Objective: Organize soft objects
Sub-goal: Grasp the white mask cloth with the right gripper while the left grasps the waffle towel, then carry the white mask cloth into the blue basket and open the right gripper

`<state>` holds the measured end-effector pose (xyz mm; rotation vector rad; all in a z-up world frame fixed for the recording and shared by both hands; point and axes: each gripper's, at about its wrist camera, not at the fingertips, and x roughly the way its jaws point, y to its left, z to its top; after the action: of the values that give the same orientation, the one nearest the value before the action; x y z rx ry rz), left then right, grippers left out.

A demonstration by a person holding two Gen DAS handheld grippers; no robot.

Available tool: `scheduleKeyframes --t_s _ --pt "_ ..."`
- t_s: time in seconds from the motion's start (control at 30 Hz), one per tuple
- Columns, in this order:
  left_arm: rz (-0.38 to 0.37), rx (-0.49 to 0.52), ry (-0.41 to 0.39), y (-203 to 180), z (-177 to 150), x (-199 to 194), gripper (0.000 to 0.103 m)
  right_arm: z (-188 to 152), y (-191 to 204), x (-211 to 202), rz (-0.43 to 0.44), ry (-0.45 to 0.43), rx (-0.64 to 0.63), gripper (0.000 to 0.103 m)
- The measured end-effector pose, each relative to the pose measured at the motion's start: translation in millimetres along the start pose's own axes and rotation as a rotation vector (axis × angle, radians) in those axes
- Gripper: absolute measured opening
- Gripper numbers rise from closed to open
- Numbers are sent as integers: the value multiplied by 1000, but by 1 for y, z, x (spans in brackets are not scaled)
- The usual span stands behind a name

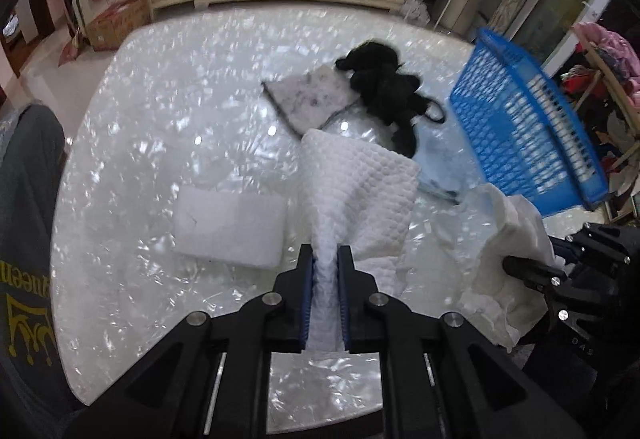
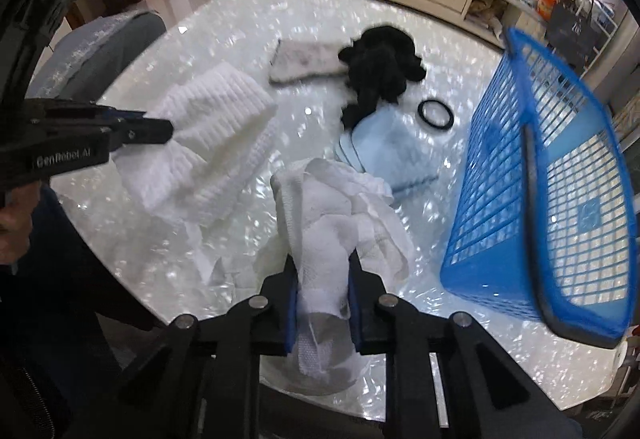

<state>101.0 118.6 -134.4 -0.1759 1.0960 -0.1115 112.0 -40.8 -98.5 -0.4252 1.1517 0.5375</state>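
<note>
Blue plastic mesh basket (image 2: pixel 532 199) at 3 o'clock on shiny white table (image 2: pixel 248 23), tipped on side; may slide when cloths go in; bumpy white towel (image 1: pixel 356 191) pinched tight in left gripper (image 1: pixel 325 259), long way toward 12; thin white gauze cloth (image 2: pixel 340 215) clamped in right gripper (image 2: pixel 322 271), loose ends may snag.

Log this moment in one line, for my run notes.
left tongs: shut on white waffle-textured towel | right tongs: shut on white crumpled gauze cloth
</note>
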Motion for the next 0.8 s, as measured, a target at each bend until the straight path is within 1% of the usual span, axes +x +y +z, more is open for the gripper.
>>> scheduleKeyframes --t_s 0.23,0.4,0.5,0.63,0.7,0.8 --pt "-42 46 -85 -19 3 -50 10 8 1 -40 -7 -68 -17 19" --pt "-52 71 -135 -32 10 -72 10 12 -8 -70 -9 -126 -28 19" --pt "-58 80 -151 -36 13 -79 10 14 -19 -89 -16 -157 -28 19" --pt "-62 95 -165 -43 17 -84 10 19 -39 -102 -48 -182 -23 19" --pt "-63 101 -169 -47 18 -84 10 20 -54 -111 -65 -199 -12 19" --pt "-67 98 -173 -49 21 -84 10 24 -76 -114 -100 -212 15 19"
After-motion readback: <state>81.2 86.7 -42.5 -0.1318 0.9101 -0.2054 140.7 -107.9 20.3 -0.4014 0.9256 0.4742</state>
